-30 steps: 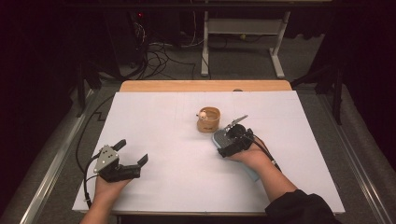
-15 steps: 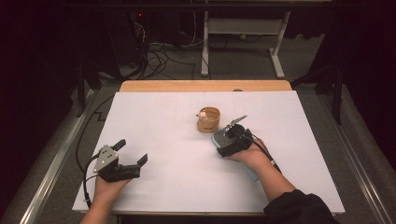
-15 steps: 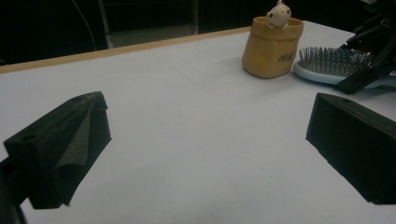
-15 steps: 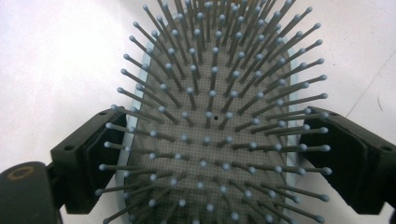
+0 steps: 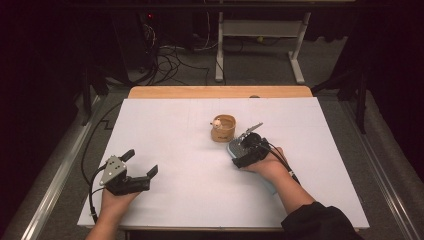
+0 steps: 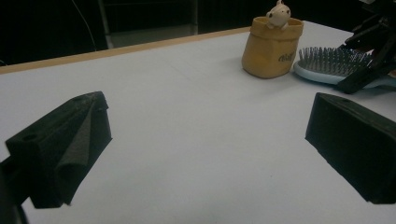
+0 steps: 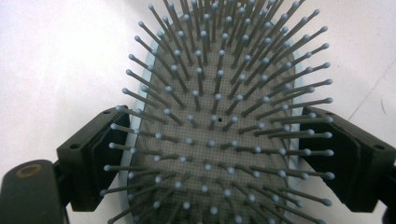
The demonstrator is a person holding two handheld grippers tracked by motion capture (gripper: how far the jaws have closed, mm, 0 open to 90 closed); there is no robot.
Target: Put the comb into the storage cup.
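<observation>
Hairbrush (image 7: 219, 121): pale blue oval paddle head with a grey cushion, bristles pointing up, each grey pin tipped with a small ball. It lies flat on the bench (image 5: 165, 125), right of centre, just beside a small pot. In the high view only a sliver of its blue rim (image 5: 233, 148) shows, under the right gripper.

Right gripper (image 7: 219, 158): held over the brush head from the person's side, one black jaw on each long edge of the head. The jaws have just been closing in, with the head between them. The left jaw pad sits against the blue rim; the right jaw stands at the outer bristles, and whether its pad touches the rim I cannot tell. The brush rests on the bench, not lifted. In the high view the right gripper (image 5: 248, 150) is carried by a hand in a dark sleeve, its cable trailing back along the forearm.

Pot (image 5: 223, 128): small, tan, soft-sided, upright, with printed lettering on its side and a little cream figure (image 6: 279, 14) perched on its rim. It stands just beyond the brush head, near the bench's middle; from the left gripper view, the pot (image 6: 272, 46) and the brush bristles (image 6: 329, 60) are side by side, close together.

Left gripper (image 5: 138, 167): near the front left of the bench, well apart from brush and pot. Its jaws stand wide open, nothing between them but bare white surface. A grey three-cornered plate tops it.

Bench: white sheet over a wooden top, whose far edge shows.
</observation>
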